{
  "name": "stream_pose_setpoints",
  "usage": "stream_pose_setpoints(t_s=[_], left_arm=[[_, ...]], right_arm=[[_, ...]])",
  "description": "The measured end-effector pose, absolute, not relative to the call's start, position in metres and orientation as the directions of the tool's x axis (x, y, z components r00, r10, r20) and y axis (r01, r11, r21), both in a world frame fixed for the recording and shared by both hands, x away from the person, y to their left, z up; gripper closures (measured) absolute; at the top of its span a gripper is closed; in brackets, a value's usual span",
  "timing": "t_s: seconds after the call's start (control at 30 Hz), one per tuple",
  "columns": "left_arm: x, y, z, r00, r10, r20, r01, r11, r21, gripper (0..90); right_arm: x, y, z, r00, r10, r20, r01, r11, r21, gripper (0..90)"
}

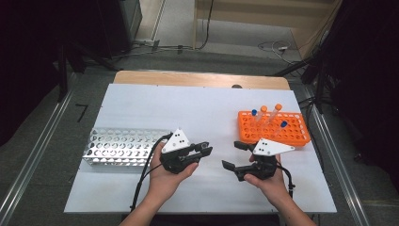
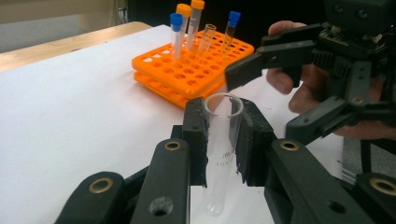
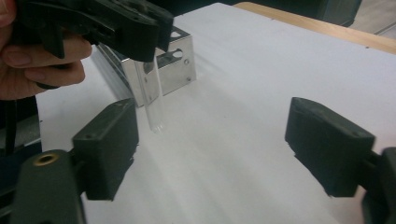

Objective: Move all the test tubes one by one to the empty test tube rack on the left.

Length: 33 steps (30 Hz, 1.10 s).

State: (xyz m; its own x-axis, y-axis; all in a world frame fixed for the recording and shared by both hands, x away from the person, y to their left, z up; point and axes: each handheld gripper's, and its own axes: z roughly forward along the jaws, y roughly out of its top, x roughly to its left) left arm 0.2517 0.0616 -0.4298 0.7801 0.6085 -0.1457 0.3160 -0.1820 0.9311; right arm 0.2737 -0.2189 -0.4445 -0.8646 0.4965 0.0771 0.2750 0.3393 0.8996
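My left gripper (image 2: pixel 223 135) is shut on a clear, uncapped test tube (image 2: pixel 218 163), which stands upright between the black pads with its round bottom hanging below them. In the high view the left gripper (image 1: pixel 205 150) sits at table centre, just right of the metal rack (image 1: pixel 122 147). Facing it, my right gripper (image 1: pixel 234 155) is open with nothing between its jaws. The right gripper view shows that wide gap (image 3: pixel 217 144), and beyond it the held tube (image 3: pixel 153 105) above the white tabletop. The right gripper (image 2: pixel 299 79) also appears close on the right in the left gripper view.
An orange tube rack (image 1: pixel 273 127) stands at the right with several capped tubes, blue and orange, plus one uncapped tube (image 2: pixel 205 39). The shiny metal rack (image 3: pixel 173 58) lies at the left. Both rest on a white tabletop (image 1: pixel 188 108) with a wooden far edge.
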Motion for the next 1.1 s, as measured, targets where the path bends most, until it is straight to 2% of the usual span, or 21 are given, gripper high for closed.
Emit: stream_pose_setpoints(t_s=[0.27, 0.77, 1.1], left_arm=[[0.255, 0.074, -0.428, 0.758, 0.636, -0.144, 0.318, -0.168, 0.933, 75.8], [0.263, 0.11, -0.419, 0.691, 0.711, -0.131, 0.307, -0.125, 0.943, 75.8], [0.272, 0.148, -0.409, 0.616, 0.779, -0.119, 0.289, -0.082, 0.954, 75.8]], right_arm=[[0.276, -0.243, -0.443, -0.855, 0.515, 0.069, 0.279, 0.343, 0.897, 0.1], [0.277, -0.295, -0.446, -0.806, 0.585, 0.083, 0.32, 0.315, 0.893, 0.0], [0.291, -0.314, -0.453, -0.791, 0.605, 0.091, 0.33, 0.297, 0.896, 0.0]])
